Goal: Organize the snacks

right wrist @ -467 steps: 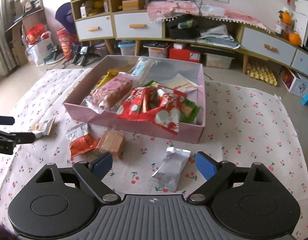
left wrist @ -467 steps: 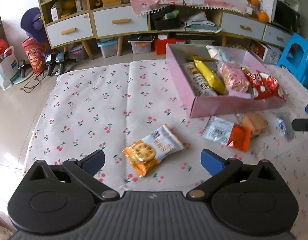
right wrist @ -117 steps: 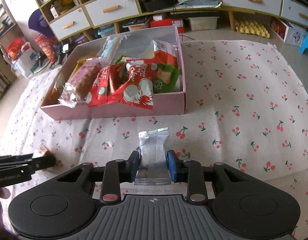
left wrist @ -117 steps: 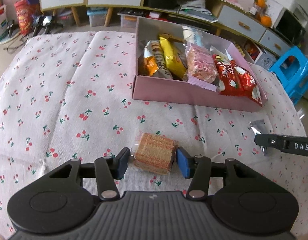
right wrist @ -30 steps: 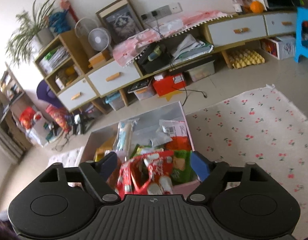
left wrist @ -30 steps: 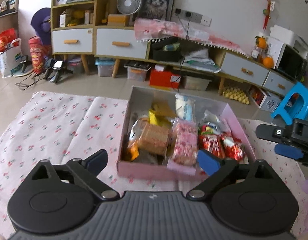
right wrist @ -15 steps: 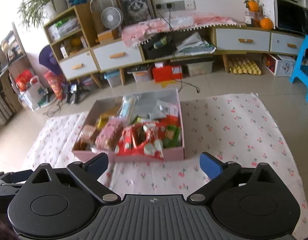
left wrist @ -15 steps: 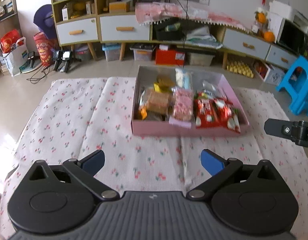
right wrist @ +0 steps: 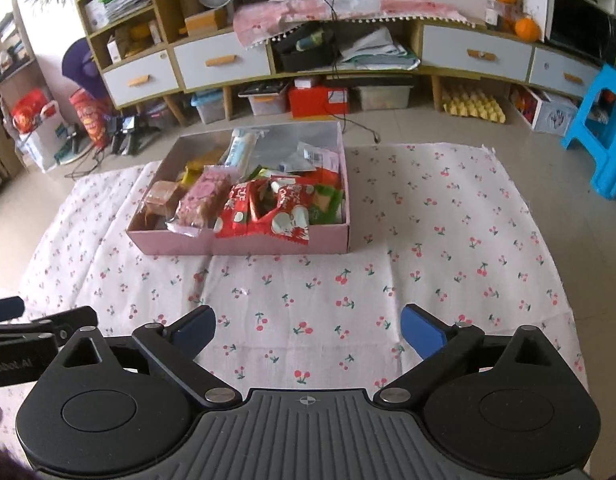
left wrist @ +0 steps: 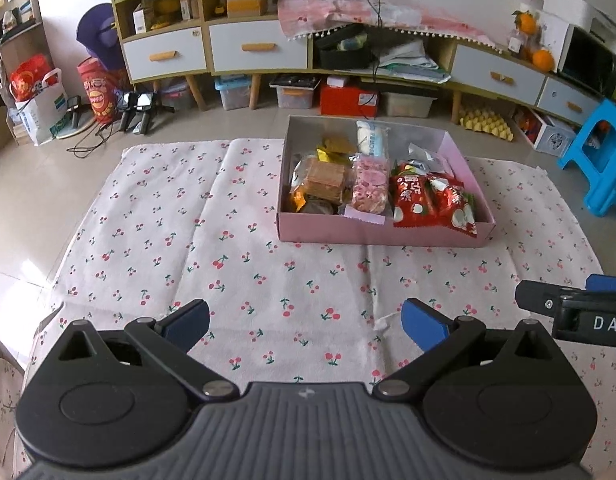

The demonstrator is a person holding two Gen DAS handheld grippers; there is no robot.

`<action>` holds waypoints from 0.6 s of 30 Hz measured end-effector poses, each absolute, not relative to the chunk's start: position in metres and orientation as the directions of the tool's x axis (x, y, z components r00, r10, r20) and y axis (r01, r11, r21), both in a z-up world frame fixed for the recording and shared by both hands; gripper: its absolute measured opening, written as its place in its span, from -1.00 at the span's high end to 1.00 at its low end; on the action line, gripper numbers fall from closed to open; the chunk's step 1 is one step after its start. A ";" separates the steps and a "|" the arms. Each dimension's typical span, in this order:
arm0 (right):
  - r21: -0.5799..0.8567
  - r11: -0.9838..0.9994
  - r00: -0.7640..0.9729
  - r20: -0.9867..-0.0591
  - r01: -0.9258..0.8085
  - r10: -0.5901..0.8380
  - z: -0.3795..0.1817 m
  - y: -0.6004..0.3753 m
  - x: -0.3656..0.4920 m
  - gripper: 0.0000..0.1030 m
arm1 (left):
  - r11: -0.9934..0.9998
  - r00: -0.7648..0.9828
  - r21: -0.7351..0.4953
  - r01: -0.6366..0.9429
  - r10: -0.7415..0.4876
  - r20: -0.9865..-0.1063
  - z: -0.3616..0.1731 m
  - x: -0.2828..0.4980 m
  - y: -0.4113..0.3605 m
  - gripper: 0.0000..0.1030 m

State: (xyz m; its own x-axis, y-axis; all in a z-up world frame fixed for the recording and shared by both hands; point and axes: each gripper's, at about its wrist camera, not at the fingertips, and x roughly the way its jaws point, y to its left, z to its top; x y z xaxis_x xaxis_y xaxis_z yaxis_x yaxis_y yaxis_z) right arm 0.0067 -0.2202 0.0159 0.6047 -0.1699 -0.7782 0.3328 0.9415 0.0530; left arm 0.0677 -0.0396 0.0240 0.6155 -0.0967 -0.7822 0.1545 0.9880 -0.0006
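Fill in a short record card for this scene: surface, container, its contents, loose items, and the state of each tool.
surface: cherry-print cloth
container: pink box, open top, resting on the cloth
contents: wafer pack, pink snack pack, red packets, a silver packet and others
loose items: none visible on the cloth
left tool: open, holding nothing
right tool: open, holding nothing
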 end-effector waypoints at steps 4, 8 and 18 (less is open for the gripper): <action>0.025 0.947 0.590 -0.787 0.321 -0.179 0.010 -0.216 0.011 -0.95 | 0.989 0.610 0.001 0.148 -0.091 -0.787 0.022 0.068 -0.038 -0.99; 0.012 0.952 0.593 -0.785 0.307 -0.181 0.009 -0.212 0.014 -0.95 | 0.990 0.607 0.006 0.140 -0.081 -0.791 0.020 0.068 -0.037 -0.99; 0.011 0.953 0.592 -0.786 0.301 -0.178 0.009 -0.209 0.013 -0.95 | 0.990 0.590 0.007 0.138 -0.077 -0.803 0.017 0.066 -0.036 -0.99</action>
